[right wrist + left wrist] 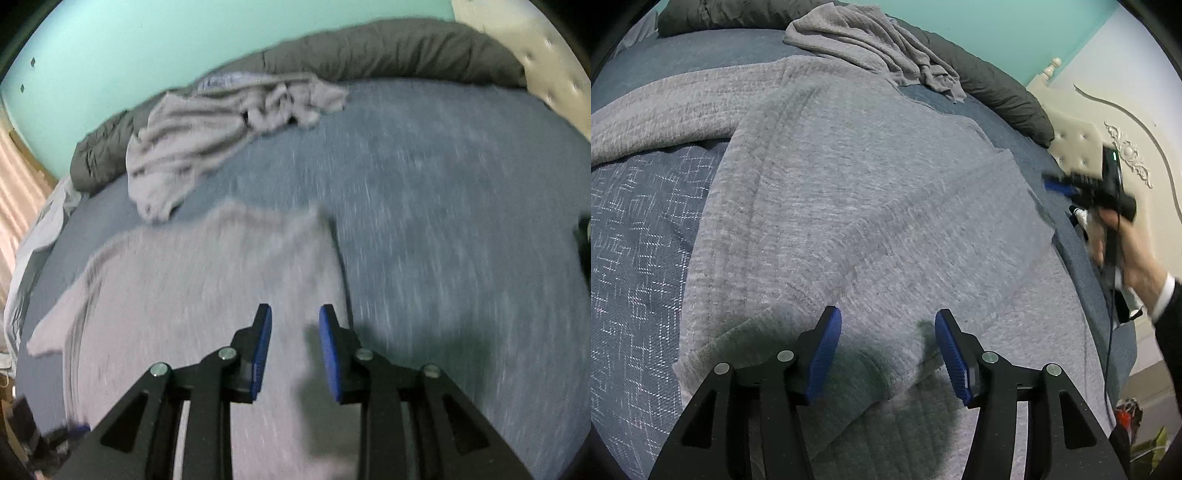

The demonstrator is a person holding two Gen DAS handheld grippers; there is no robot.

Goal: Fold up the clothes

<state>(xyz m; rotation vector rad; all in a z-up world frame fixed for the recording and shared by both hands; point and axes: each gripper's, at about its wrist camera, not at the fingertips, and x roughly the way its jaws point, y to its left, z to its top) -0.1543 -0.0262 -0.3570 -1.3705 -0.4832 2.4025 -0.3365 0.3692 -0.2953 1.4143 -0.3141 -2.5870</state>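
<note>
Left tool [888, 354]: jaws apart, empty, just above the near hem of the grey knit sweater [849, 192]. Right tool [295, 350]: jaws apart, empty, over the sweater's right edge. The sweater lies flat on the blue bed [461, 221]; bare sheet lies open to its right. A crumpled grey garment [207, 133] lies beyond, against the dark duvet [388, 48].

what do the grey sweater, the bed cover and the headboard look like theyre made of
Grey sweater: looks like soft knit, matte, with heathered ribbed rows. Bed cover: seemingly woven cloth, matte blue with white crosshatch threads. Headboard: cream, button-tufted padding, maybe faux leather, beside carved glossy trim.
</note>
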